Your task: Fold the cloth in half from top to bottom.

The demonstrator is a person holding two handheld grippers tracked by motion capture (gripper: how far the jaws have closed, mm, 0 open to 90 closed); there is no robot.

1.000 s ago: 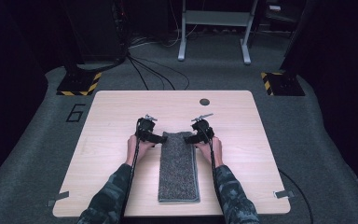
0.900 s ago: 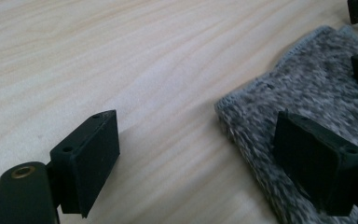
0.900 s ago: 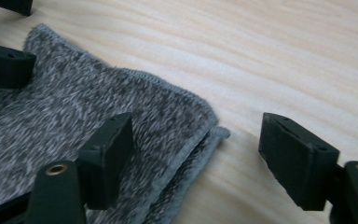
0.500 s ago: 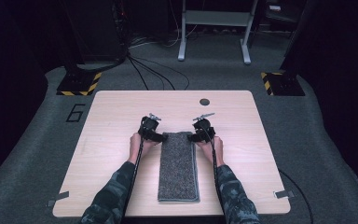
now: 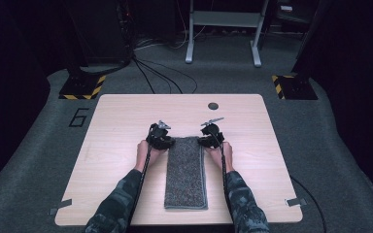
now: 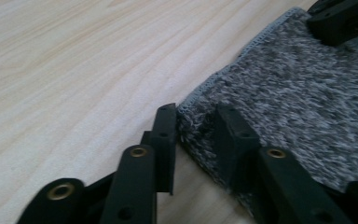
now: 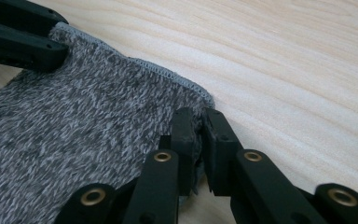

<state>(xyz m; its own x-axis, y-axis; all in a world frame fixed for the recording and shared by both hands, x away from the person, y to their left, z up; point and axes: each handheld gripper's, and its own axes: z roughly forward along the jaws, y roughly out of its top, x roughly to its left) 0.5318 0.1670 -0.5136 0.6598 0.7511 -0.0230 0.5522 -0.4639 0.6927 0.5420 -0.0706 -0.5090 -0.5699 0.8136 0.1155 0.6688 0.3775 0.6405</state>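
A grey towel [image 5: 186, 171] is laid folded on the counter [image 5: 116, 121], reaching toward its near edge. Its far corners are pinched by the left gripper [image 5: 161, 138] and right gripper [image 5: 211, 138], whose fingers have just been closing on the cloth. A dark round hole [image 5: 213, 106] is seen near the far edge, well apart.

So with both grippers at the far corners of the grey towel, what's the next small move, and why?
Probably lift both corners together and carry them toward the near edge to fold. The right gripper is pinched shut on the grey towel at its far corner; the left gripper has just been closing, with its corner bunched between the jaws. The towel lies flat and lengthwise on the table, so an even lift should keep it square.
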